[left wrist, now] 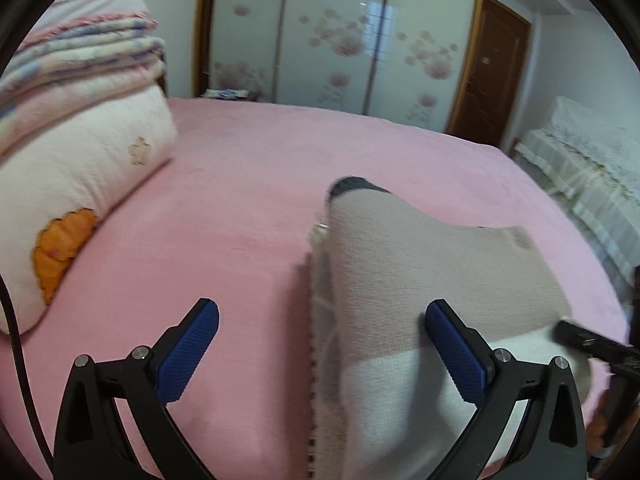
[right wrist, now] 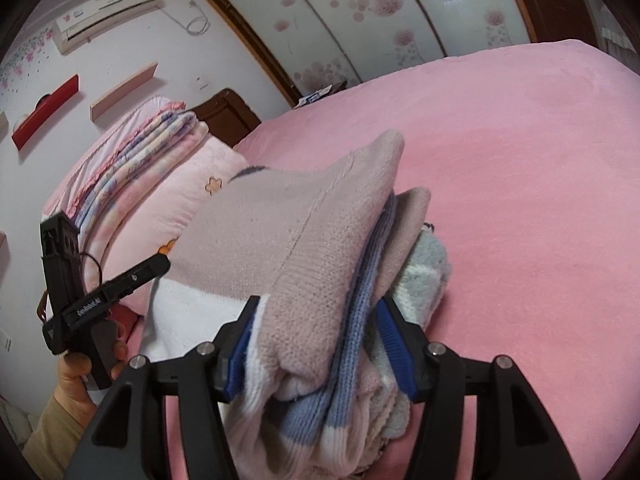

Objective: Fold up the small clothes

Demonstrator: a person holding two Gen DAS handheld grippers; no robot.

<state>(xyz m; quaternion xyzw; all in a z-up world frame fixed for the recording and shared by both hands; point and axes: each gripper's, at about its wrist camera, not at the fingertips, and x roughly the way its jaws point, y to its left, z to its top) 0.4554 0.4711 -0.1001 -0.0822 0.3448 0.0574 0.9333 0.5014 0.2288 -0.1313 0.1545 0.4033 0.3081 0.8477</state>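
- On the pink bed (left wrist: 248,184), seen from my left wrist camera, the folded sweater (left wrist: 420,272) lies ahead and to the right of centre, its long axis running away from me toward the wardrobe (left wrist: 344,36).
- My left gripper (left wrist: 322,350) has its jaws wide apart and holds nothing; the right blue pad (left wrist: 456,356) sits over the sweater's near white band, and I cannot tell whether it touches the knit, while the left pad is over bare bed.
- The sweater's left folded edge falls between the two pads, so this gripper straddles that edge rather than the whole bundle.
- A pale pillow (left wrist: 80,176) with folded blankets (left wrist: 76,52) on top sits well apart at far left; the tip of the other gripper shows at the right rim.
- From my right wrist camera, the right gripper (right wrist: 316,344) is clamped on the sweater (right wrist: 304,248), its blue pads pressing a thick stack of pink, white and blue knit layers from both sides.
- The bundle looks raised at the near end, its far end pointing toward the headboard side and the pillow (right wrist: 200,184).
- The left gripper (right wrist: 108,292) appears at left, just beside the sweater's white band, its fingers parted.
- My judgement: the right side carries the load, so setting down or tidying depends on it; the left is nearer the loose edge and best placed to square it.
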